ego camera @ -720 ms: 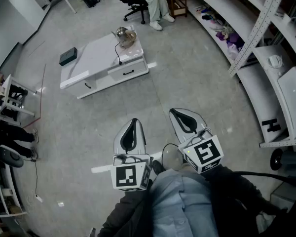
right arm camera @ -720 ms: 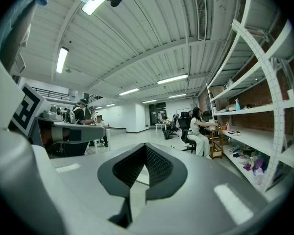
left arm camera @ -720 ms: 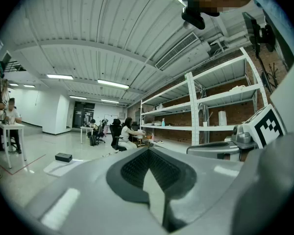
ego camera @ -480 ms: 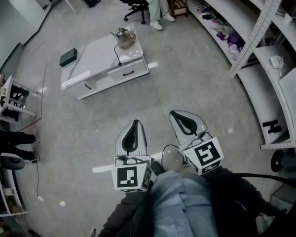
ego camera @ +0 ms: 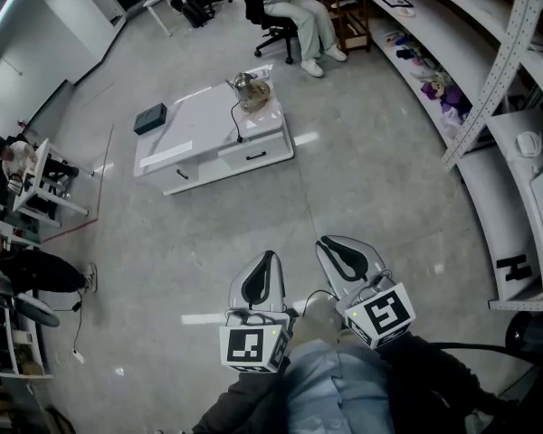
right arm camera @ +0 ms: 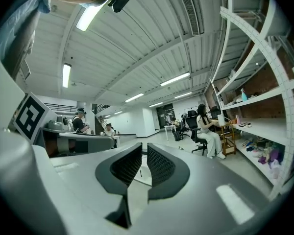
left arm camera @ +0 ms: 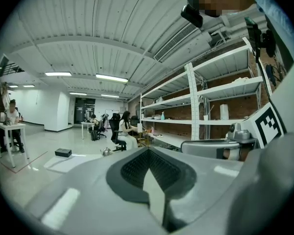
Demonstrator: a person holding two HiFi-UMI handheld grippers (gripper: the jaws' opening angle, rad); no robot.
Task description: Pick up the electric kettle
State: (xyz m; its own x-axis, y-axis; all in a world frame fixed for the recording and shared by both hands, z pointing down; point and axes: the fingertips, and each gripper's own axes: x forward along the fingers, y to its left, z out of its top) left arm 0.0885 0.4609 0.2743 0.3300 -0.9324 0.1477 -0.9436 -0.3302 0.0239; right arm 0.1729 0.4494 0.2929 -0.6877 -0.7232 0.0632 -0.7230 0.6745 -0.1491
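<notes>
The electric kettle [ego camera: 250, 88] is a shiny metal pot standing at the far right end of a low white table [ego camera: 199, 143], with a dark cord running down the table front. In the left gripper view the kettle [left arm camera: 106, 152] shows small and far off above the jaws. Both grippers are held close to my body, well short of the table. My left gripper [ego camera: 266, 257] and my right gripper [ego camera: 331, 242] point toward the table, their jaws together with nothing between them. The left gripper [left arm camera: 148, 152] and the right gripper [right arm camera: 144, 150] hold nothing.
A black box [ego camera: 150, 117] lies at the table's left end. A person sits on an office chair [ego camera: 273, 18] just behind the table. Metal shelving [ego camera: 489, 98] lines the right side. A small white stand [ego camera: 38, 181] and people are at the left edge. Grey floor [ego camera: 362, 179] lies between.
The whole head view has shifted: table, kettle and both grippers now sit lower and slightly rightward in the frame, and more of the room's far end shows. The jaws look unchanged.
</notes>
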